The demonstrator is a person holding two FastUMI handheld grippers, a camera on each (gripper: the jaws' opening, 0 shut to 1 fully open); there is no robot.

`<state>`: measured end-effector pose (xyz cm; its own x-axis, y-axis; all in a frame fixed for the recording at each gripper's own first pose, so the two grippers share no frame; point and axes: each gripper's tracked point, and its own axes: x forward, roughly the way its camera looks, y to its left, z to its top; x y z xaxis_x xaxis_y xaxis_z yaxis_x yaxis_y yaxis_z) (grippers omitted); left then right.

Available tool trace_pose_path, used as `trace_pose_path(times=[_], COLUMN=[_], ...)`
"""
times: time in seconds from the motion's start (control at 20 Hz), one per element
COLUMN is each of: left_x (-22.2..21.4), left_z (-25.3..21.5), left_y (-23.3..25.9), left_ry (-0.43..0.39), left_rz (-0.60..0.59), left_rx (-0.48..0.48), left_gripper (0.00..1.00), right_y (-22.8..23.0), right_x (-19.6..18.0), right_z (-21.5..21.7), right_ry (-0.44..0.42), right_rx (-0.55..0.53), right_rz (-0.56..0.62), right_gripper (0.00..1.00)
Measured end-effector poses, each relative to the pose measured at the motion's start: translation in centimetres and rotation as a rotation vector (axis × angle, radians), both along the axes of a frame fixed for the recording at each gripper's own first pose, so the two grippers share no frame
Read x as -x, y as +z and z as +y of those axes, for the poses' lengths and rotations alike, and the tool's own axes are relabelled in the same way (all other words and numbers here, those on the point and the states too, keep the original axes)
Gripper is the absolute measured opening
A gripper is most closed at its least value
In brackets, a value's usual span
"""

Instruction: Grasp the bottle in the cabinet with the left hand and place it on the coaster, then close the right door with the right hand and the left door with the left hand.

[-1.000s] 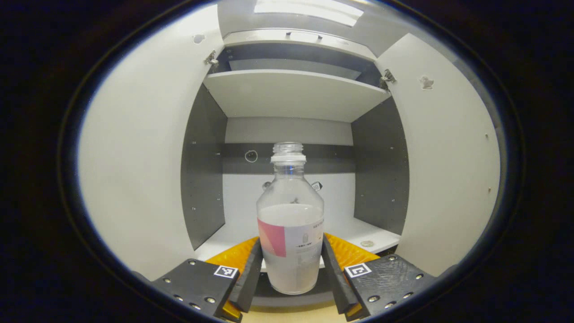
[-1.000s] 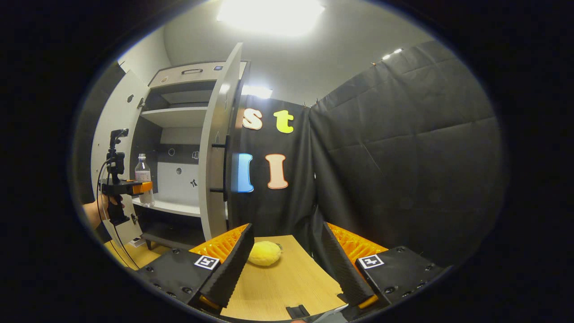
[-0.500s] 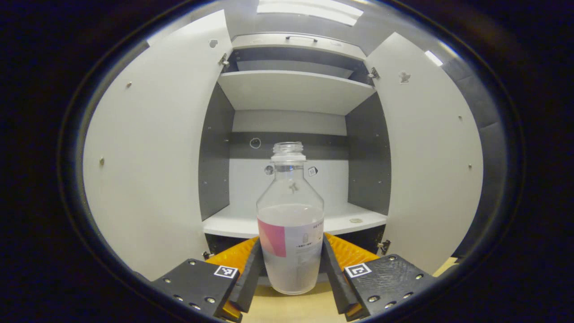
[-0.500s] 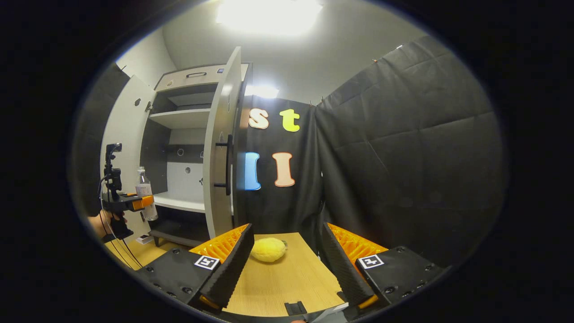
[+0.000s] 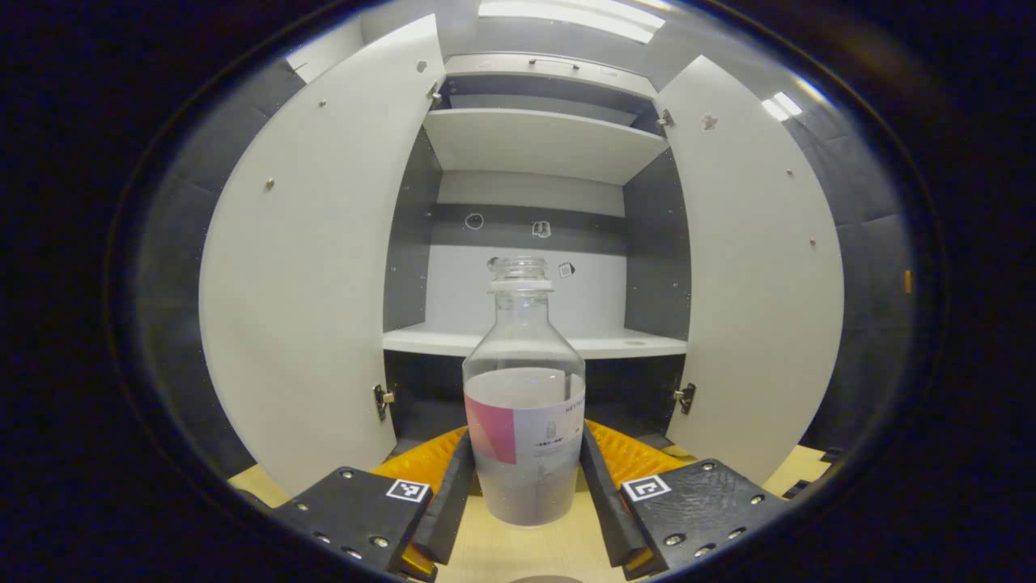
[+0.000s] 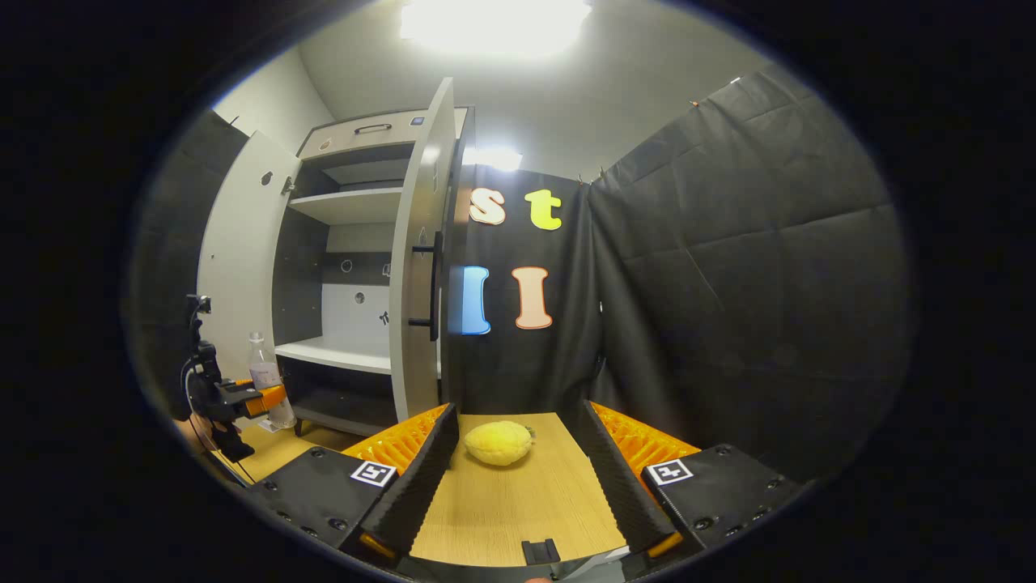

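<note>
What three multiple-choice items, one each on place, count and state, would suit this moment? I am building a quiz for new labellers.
1. Where is the bottle?
A. On the cabinet shelf
B. Between the fingers of the left hand-held gripper
C. On the table

2. How many cabinet doors stand open?
A. None
B. One
C. Two

3. The right hand-held gripper is:
A. Open, empty
B. Shut on the yellow object
C. Shut on a door handle

Answers:
B, both fingers press its sides.
C, the left door and the right door swing outward.
A, a bare gap lies between its fingers.
</note>
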<state>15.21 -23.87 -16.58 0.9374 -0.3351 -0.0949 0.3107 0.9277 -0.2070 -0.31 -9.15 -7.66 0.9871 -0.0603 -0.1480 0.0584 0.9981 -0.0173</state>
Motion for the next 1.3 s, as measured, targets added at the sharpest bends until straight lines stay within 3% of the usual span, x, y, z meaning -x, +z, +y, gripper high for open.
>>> trace_pose_path(times=[0.15,0.5,0.55,0.75,0.85,1.25,1.3], left_x=[1.4,4.5,5.1,6.3,7.0,8.6,8.7], left_z=[-0.2,-1.0,-1.1,-1.6,-1.7,-2.7,-2.8], left_y=[-2.8,-8.3,-9.3,-12.9,-14.6,-18.9,-19.3], left_ry=[0.001,-0.020,-0.023,-0.025,-0.025,-0.020,-0.020], left_rz=[0.033,0.117,0.127,0.164,0.184,0.243,0.248], left_rx=[-0.028,-0.022,-0.028,-0.068,-0.077,-0.095,-0.098], left_gripper=[0.71,0.71,0.71,0.71,0.71,0.71,0.71], right_y=[-0.3,-1.1,-1.1,-1.6,-1.6,-2.1,-2.1], right_x=[-0.2,-0.5,-0.5,-0.4,-0.3,-0.2,-0.2], right_z=[0.4,1.3,1.4,1.6,1.7,1.9,1.9], right_ry=[0.012,0.038,0.041,0.047,0.048,0.057,0.058], right_rx=[0.010,0.014,0.015,0.021,0.031,0.047,0.048], right_rz=[0.009,0.039,0.043,0.061,0.067,0.092,0.090], right_gripper=[0.96,0.93,0.96,0.93,0.96,0.94,0.97])
